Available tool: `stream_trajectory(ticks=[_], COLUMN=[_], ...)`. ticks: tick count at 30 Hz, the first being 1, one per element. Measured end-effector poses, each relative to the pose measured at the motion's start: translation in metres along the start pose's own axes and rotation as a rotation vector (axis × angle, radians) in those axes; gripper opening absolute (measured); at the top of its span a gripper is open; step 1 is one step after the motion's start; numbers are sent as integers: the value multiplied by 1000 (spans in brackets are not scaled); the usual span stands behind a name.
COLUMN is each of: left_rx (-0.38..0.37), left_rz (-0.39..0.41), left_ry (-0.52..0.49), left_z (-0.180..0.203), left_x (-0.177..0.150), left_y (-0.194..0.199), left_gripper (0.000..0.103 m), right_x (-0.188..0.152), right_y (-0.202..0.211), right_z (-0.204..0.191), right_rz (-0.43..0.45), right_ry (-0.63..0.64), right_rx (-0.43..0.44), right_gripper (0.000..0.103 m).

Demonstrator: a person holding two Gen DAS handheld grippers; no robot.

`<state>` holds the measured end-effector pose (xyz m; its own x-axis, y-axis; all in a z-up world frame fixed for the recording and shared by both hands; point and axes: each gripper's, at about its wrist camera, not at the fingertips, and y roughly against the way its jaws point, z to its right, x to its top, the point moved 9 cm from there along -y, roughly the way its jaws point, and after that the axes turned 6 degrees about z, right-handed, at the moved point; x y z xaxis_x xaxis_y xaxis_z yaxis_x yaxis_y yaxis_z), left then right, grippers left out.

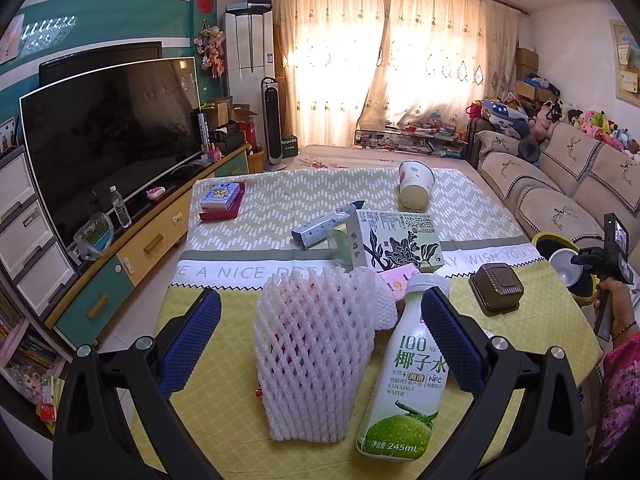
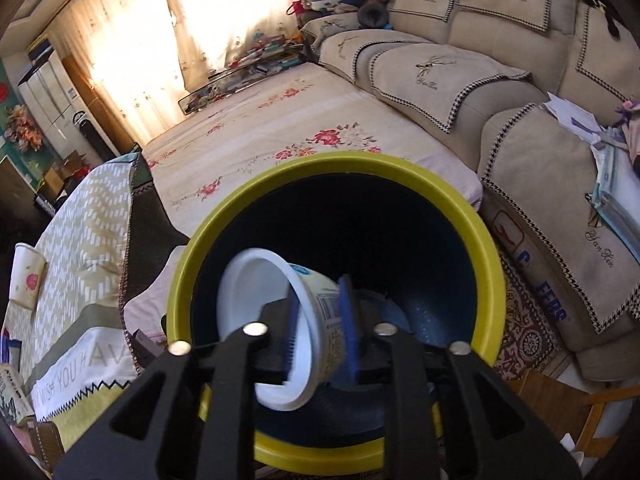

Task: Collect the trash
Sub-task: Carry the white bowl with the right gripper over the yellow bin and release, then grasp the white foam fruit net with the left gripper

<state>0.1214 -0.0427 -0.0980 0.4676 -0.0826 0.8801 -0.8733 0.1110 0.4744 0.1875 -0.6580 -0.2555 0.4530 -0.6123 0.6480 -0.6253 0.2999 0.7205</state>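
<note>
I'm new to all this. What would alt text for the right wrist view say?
A black claw with blue pads holds a white plastic cup on its side over the open mouth of a yellow-rimmed bin with a dark inside. Behind it are a flowered cloth and a beige sofa.

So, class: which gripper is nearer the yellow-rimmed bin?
Right. The right gripper hangs over the bin mouth with a white cup between its fingers. The left gripper is over the table, by the coconut water bottle.
</note>
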Motion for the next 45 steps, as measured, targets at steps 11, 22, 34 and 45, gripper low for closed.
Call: stream_trajectory(ticks=[11, 22, 34, 45], left_rx=[-5, -37, -75, -107], left_rz=[-28, -114, -191, -180], left_ry=[-1, 19, 33, 113], left_z=[2, -4, -11, -27], left_x=[-8, -37, -60, -57], left_y=[-10, -38, -64, -52], left_gripper=[99, 99, 98, 23], right_x=[8, -23, -37, -38], right_y=[50, 119, 121, 116], right_z=[-44, -151, -174, -172], right_rz=[125, 278, 278, 266], right_ry=[50, 210, 273, 278], right_rx=[109, 329, 318, 308], right_gripper=[33, 48, 48, 51])
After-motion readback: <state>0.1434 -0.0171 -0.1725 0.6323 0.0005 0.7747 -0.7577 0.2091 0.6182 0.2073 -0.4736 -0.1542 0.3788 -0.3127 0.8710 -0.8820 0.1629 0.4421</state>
